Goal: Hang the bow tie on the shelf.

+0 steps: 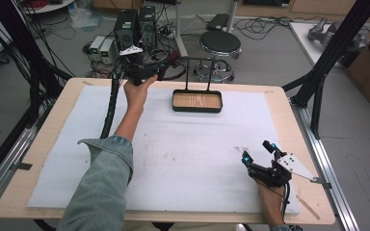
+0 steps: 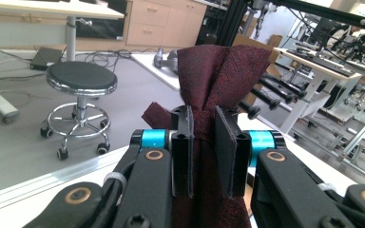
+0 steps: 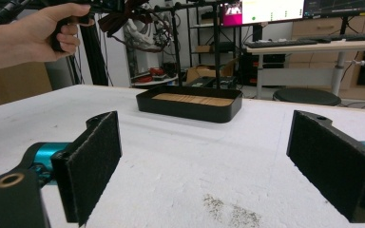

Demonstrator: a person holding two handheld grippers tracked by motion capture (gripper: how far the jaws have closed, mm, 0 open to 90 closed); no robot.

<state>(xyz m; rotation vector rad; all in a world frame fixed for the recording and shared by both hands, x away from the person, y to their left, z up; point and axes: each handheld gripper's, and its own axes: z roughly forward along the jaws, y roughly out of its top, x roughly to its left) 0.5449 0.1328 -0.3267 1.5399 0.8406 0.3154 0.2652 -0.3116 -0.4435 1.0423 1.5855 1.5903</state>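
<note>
A dark red cloth (image 2: 218, 71) is pinched between the pads of my left gripper (image 2: 203, 156), which is shut on it; the fabric fans out above the jaws. In the high view the left gripper (image 1: 166, 69) is raised at the table's far edge, left of a black rack (image 1: 197, 59) that rises from a black tray with a wooden floor (image 1: 197, 109). The cloth (image 1: 176, 60) hangs near the rack's top bar. My right gripper (image 1: 256, 151) rests near the front right of the white mat, open, with nothing between its pads (image 3: 95, 161). The tray (image 3: 190, 110) lies ahead of it.
The white foam mat (image 1: 173, 149) covers most of the wooden table. Beyond the far edge stand a round stool (image 1: 220, 44), computer towers (image 1: 135, 26) and cables on the floor. Black frame posts (image 1: 325, 62) flank the right side.
</note>
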